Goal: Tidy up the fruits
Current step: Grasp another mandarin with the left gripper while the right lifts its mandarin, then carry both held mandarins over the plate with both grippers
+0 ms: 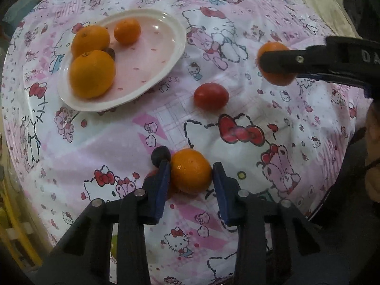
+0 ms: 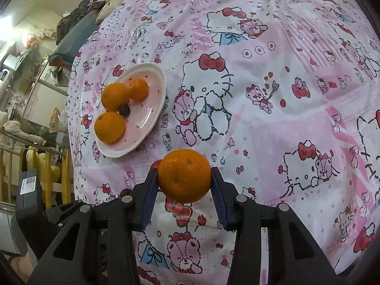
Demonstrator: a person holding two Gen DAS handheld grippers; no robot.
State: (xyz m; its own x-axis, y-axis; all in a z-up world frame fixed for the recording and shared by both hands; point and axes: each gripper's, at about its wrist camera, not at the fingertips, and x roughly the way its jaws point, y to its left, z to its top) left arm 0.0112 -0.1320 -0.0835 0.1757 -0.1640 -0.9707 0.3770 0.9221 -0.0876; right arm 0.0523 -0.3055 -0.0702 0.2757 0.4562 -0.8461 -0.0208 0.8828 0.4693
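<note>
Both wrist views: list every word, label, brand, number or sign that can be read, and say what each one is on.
"DA": white letters on the black body of the right gripper, cut off by the frame edge in the left wrist view.
White label with a QR-like code on a dark object beside the bed, right wrist view: too small to read.
Cartoon-print sheet: pictures only, no readable words.
Plate and fruit: no text.

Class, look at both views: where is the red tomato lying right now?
In the left wrist view the tomato lies on the cloth, right of the plate and beyond the orange in the left hand-held gripper.
</note>
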